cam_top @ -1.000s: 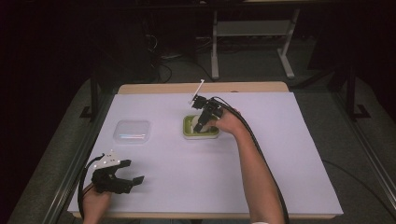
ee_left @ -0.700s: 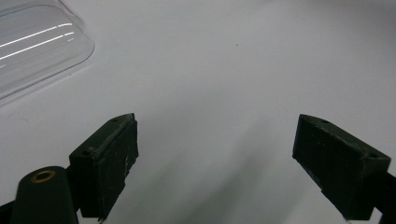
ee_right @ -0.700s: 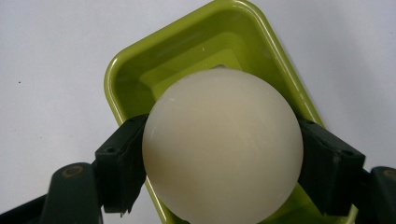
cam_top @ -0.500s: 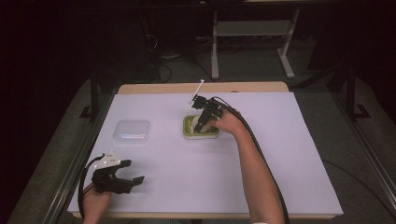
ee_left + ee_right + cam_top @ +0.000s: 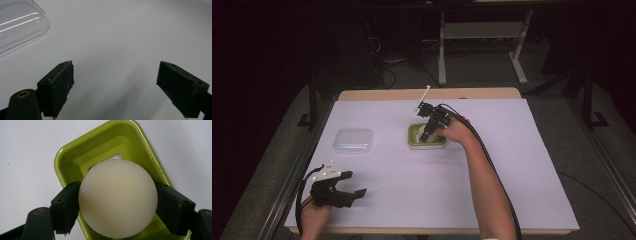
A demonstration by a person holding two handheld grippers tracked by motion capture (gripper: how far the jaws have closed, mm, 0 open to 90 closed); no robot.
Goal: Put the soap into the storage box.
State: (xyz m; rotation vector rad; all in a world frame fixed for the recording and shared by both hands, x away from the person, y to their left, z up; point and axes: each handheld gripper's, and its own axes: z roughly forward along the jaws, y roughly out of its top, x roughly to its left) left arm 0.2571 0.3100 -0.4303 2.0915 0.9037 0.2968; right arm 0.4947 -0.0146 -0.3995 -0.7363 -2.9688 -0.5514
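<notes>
Right gripper view: right gripper [image 5: 117,202], jaws clamped on either side of smooth cream-white ball [image 5: 118,198], held over lime-green rectangular plastic tray [image 5: 67,157] on white table [image 5: 512,165]; left gripper [image 5: 343,192], jaws spread with nothing between, near clear plastic lid [image 5: 354,140].

Table [image 5: 512,165] brightly lit, surroundings dark; soft shadows; glare streaks on clear lid [image 5: 17,25].
</notes>
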